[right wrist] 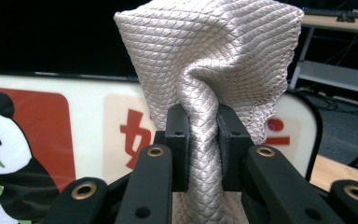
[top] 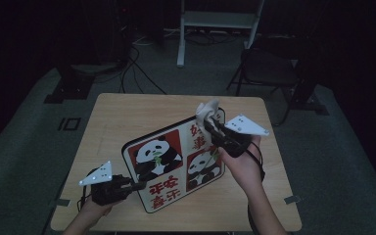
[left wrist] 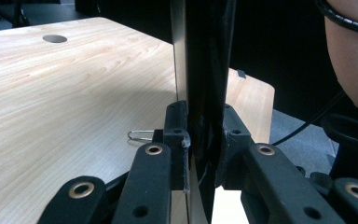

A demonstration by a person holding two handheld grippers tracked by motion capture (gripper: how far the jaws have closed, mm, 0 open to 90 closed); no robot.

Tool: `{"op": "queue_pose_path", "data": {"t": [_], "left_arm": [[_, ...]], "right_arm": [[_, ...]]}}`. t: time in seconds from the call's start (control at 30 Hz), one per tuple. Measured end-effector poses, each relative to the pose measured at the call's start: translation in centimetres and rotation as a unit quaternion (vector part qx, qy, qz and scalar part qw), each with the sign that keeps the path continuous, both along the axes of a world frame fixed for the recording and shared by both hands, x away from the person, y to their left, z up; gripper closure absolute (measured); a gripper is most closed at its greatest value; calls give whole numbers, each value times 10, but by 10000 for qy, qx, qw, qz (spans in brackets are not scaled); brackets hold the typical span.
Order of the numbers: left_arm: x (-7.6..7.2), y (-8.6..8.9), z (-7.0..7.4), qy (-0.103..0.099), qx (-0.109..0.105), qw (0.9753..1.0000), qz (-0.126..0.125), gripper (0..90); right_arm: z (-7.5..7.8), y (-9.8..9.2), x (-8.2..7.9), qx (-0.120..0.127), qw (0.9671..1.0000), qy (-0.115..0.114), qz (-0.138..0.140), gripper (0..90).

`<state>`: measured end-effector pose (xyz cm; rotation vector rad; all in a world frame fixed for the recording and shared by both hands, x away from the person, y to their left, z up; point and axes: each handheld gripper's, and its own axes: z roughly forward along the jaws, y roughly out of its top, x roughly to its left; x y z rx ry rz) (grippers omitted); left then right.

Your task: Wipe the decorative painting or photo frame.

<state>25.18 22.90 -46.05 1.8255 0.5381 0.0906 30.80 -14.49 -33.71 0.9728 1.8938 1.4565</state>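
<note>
The panda board (top: 176, 166), a rounded panel with two pandas and red characters, sits tilted over the middle of the wooden table (top: 127, 112), its near left edge clamped between the jaws of the left gripper (top: 139, 185). The left gripper view shows that edge (left wrist: 200, 93) end-on, upright between the closed jaws, with a small wire clip (left wrist: 140, 136) lying on the tabletop and a round hole (left wrist: 55, 38) far off in the wood. The right gripper (top: 210, 125), at the board's far right corner, is closed on a bunched beige cloth (top: 206, 111); its own view reveals the cloth's quilted diamond weave (right wrist: 214, 60) against the board's face (right wrist: 51, 126). Around the table lie grey carpet (top: 29, 147), cables (top: 137, 68), a dark chair (top: 269, 68) and a white stand (top: 215, 22) in a dim room.
</note>
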Motion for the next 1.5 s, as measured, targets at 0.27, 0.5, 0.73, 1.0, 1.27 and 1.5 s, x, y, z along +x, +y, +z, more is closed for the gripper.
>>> {"op": "queue_pose_path", "data": {"t": [0.27, 0.5, 0.73, 1.0, 1.27, 1.5], "left_arm": [[-1, 0, 0, -3, 4, 10000, -2, 781], [-1, 0, 0, -2, 7, 10000, 3, 779], [-1, 0, 0, -13, 23, 10000, 20, 779], [-1, -1, 0, -8, 26, 10000, 11, 778], [-1, -1, 0, -2, 26, 10000, 11, 777], [-1, -1, 0, -7, 33, 10000, 8, 777]], "right_arm": [[-14, -1, 0, -38, 9999, 107, -49, 776], [-28, -2, -2, -135, 9996, 234, -35, 775], [-41, -4, -5, -183, 9991, 374, -29, 776], [-55, -4, -8, -220, 9983, 531, -12, 776], [-75, -5, -13, -363, 9968, 708, -2, 777], [-94, -7, -18, -512, 9945, 919, 16, 777]]}}
